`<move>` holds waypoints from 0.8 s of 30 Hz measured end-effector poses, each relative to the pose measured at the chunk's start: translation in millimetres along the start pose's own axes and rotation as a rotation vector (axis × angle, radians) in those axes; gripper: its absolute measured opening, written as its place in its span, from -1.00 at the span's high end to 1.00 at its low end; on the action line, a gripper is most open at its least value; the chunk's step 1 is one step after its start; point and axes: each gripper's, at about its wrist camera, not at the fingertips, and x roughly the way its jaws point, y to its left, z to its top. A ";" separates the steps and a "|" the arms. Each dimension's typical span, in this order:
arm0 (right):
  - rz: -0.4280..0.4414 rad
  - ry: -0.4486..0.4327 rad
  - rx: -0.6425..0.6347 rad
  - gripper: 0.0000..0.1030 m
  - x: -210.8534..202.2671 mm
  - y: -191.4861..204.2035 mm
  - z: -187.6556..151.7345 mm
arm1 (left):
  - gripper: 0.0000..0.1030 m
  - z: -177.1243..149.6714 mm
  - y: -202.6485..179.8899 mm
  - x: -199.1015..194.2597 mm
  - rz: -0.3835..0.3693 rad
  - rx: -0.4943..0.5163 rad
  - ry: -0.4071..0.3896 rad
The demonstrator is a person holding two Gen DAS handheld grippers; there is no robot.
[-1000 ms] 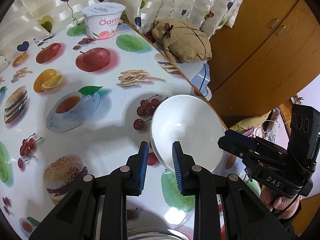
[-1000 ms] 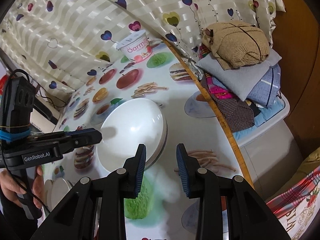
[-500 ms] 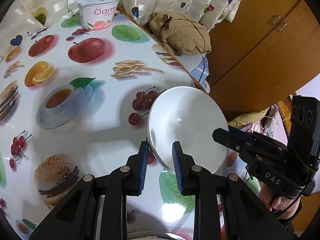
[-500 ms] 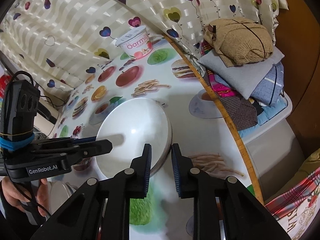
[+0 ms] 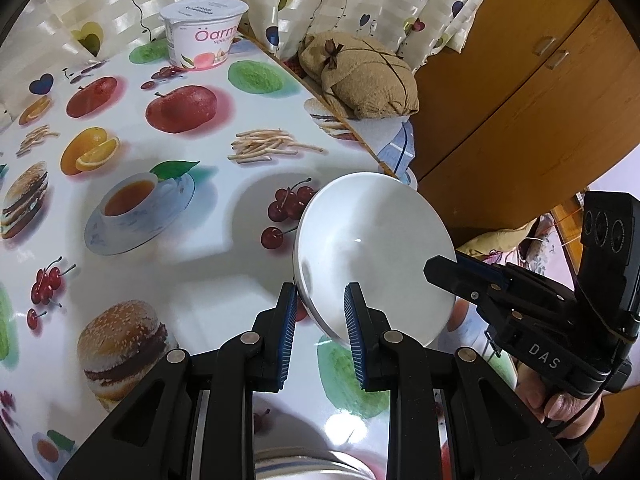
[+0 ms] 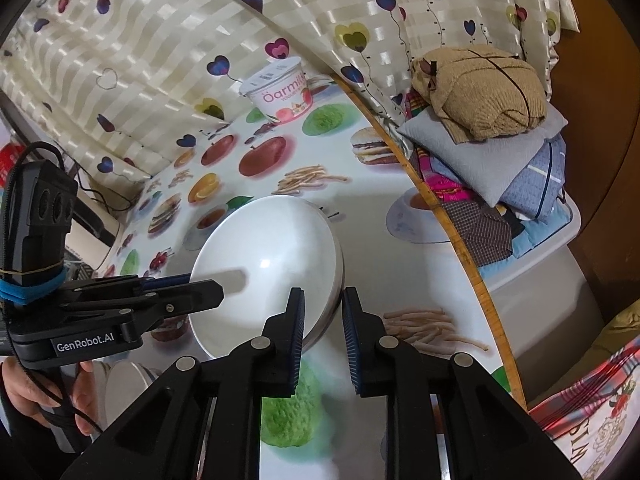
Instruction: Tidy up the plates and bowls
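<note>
A white bowl (image 5: 376, 256) with a metal-looking outer wall hangs tilted above the printed tablecloth, held from two sides. My left gripper (image 5: 320, 300) is shut on its near-left rim, one pad inside the bowl and one outside. In the right wrist view the same bowl (image 6: 268, 264) shows its inside, and my right gripper (image 6: 323, 300) is shut on the right rim. Each view shows the other tool: the right gripper (image 5: 440, 274) reaches the bowl's far edge, and the left gripper (image 6: 216, 290) reaches in from the left.
A yogurt tub (image 5: 204, 32) stands at the table's far edge by the curtain. A shiny rim of another dish (image 5: 304, 464) shows under my left gripper, and a pale dish (image 6: 128, 380) lies low on the left. Folded clothes (image 6: 480, 92) are piled beyond the table's right edge (image 6: 452, 232).
The right gripper's jaws narrowed and closed on the bowl's rim. The left gripper kept its grip, and the bowl shifted only slightly.
</note>
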 end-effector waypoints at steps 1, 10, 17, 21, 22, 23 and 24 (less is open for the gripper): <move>0.001 -0.003 -0.003 0.63 -2.1 1.3 -0.2 | 0.51 -0.7 0.1 -2.3 -0.002 -0.002 -0.004; 0.007 -0.030 -0.027 0.63 -21.5 17.2 -3.2 | 0.51 -11.4 -4.5 -29.3 -0.011 0.001 -0.044; 0.008 -0.050 -0.051 0.63 -39.2 34.1 -7.4 | 0.51 -25.0 -7.0 -48.5 -0.008 0.004 -0.063; 0.013 -0.058 -0.061 0.64 -47.6 43.9 -11.9 | 0.51 -33.4 -8.4 -60.8 -0.006 0.005 -0.077; 0.013 -0.060 -0.064 0.64 -49.6 46.5 -12.8 | 0.51 -35.9 -8.4 -64.3 -0.005 0.005 -0.080; 0.014 -0.061 -0.067 0.64 -51.4 49.1 -13.8 | 0.51 -38.6 -8.5 -68.8 -0.004 0.004 -0.087; 0.016 -0.064 -0.070 0.64 -53.5 52.1 -14.8 | 0.51 -40.8 -8.1 -72.0 -0.003 0.005 -0.091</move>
